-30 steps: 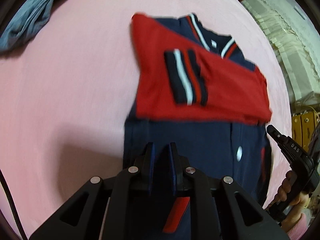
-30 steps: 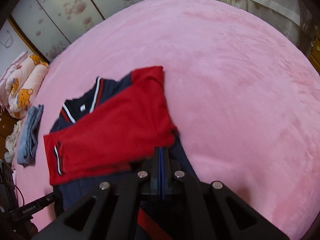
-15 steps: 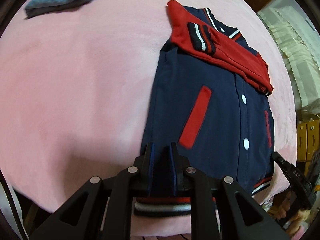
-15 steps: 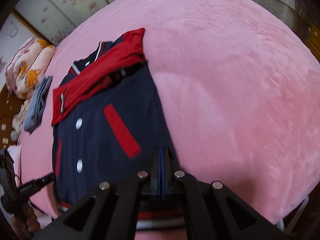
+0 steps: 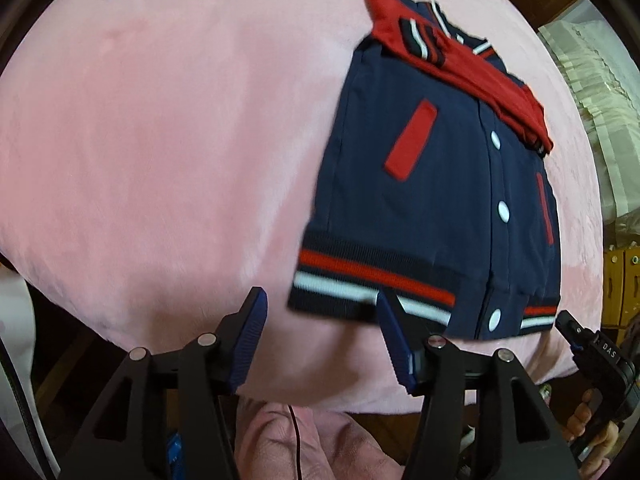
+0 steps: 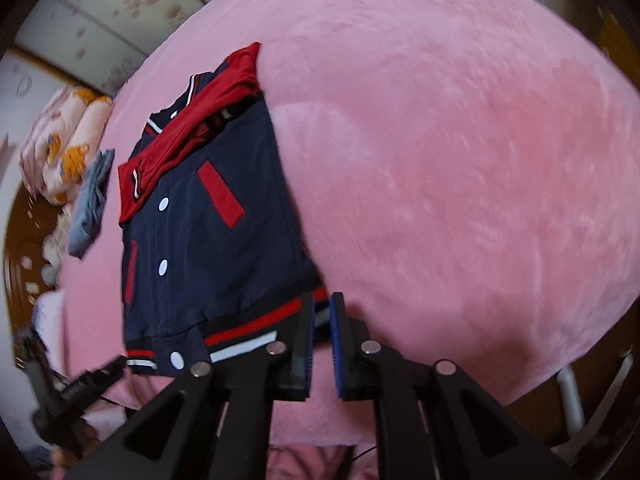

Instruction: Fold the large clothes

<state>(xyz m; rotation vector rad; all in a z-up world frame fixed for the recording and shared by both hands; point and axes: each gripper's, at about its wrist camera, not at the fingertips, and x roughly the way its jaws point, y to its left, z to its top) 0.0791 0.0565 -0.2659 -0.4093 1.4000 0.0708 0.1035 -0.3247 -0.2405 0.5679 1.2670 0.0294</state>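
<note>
Blue jacket [image 5: 432, 184] flat on pink bed [image 5: 160, 140], red sleeves folded across chest, striped hem at bed's near edge. Left gripper [image 5: 320, 328] just spread wide, empty. Right gripper [image 6: 322, 320] just parting, hem corner between fingers, not squeezed.

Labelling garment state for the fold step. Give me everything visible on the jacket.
The jacket is navy, varsity style, looks like soft knit, lying front up and flat on the pink blanket, hem toward the cameras. White snap buttons run down the front, with red pocket welts either side. The ribbed hem has red and white stripes. Both red sleeves, with striped cuffs, are folded across the chest below the striped collar. The left gripper stands open at the hem, gripping nothing; the right gripper's jaws, just opening, straddle the other hem corner.
</note>
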